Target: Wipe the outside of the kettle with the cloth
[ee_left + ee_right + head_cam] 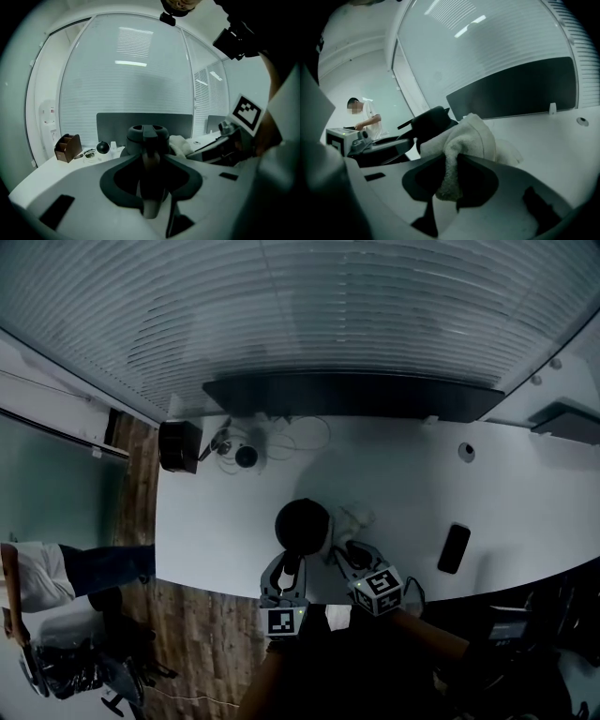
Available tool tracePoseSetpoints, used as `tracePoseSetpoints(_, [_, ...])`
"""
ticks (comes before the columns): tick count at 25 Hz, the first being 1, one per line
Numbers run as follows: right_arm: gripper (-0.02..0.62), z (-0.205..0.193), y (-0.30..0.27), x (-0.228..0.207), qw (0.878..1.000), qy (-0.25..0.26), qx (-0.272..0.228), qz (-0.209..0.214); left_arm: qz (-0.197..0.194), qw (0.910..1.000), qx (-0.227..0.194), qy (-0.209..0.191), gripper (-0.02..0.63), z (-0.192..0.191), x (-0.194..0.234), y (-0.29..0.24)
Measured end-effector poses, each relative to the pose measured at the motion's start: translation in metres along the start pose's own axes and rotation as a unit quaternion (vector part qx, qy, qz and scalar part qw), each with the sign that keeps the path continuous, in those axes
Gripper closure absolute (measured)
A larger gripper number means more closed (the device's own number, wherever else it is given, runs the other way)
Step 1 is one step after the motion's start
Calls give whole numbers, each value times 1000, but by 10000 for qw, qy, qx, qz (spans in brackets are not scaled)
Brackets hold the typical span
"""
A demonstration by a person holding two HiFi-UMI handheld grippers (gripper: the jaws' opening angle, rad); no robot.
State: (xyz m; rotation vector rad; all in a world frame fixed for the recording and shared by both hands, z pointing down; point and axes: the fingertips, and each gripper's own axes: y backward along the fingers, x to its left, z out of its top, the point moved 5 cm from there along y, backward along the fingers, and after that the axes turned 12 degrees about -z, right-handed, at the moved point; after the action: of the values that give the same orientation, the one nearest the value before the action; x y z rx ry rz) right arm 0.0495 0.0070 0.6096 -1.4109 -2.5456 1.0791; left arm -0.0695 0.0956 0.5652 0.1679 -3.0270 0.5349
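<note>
white table in front of a blinds-covered glass wall. black kettle stands near the front edge. left tool is clamped on the kettle's handle. right tool pinches the cloth, bunched at the kettle's right.

**Head view:** taken from above the kettle, facing steeply down, far enough back to show the whole white table, with the left gripper and right gripper just below the kettle.

**Left gripper view:** low and close to the kettle's handle side, facing level toward the dark partition behind the kettle.

**Right gripper view:** low, from the kettle's right, very close, with the cloth filling the near field.

**Shared by all three views:** the kettle, table and partition.
</note>
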Motion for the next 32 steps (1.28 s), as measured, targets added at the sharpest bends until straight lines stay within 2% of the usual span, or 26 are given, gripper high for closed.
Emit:
tracePoseSetpoints(4, [515,29,-37,-38,9999,-108,-81,56,-190,9998,-12,44,486,0,1,-1])
tracePoseSetpoints(8, [515,75,-80,-49,9984,364,-288,314,-476,9989,16,-34,485,-1,3,-1])
tracePoseSetpoints(11, [517,88,-95,-38,9957,703,-211,570,-570,9983,25,-97,483,-2,6,0])
tracePoseSetpoints(15, [518,80,-55,-32,9944,841,-218,602,-617,9976,219,-232,485,0,10,2])
tracePoseSetpoints(21, [518,35,8,23,9920,935,-151,839,-352,9990,70,260,486,-1,11,2])
tracePoseSetpoints(23, [518,10,10,37,9944,671,60,817,-289,9990,93,330,486,-1,11,3])
tracePoseSetpoints(26, [518,-31,-13,27,9970,-230,527,515,-382,9986,172,317,486,-2,10,2])
tracePoseSetpoints(29, [518,-56,-47,10,9890,-1082,907,430,-468,9982,210,323,486,-4,10,0])
tracePoseSetpoints(32, [518,-62,-58,0,9825,-1480,967,590,-481,9981,236,317,486,-4,8,0])
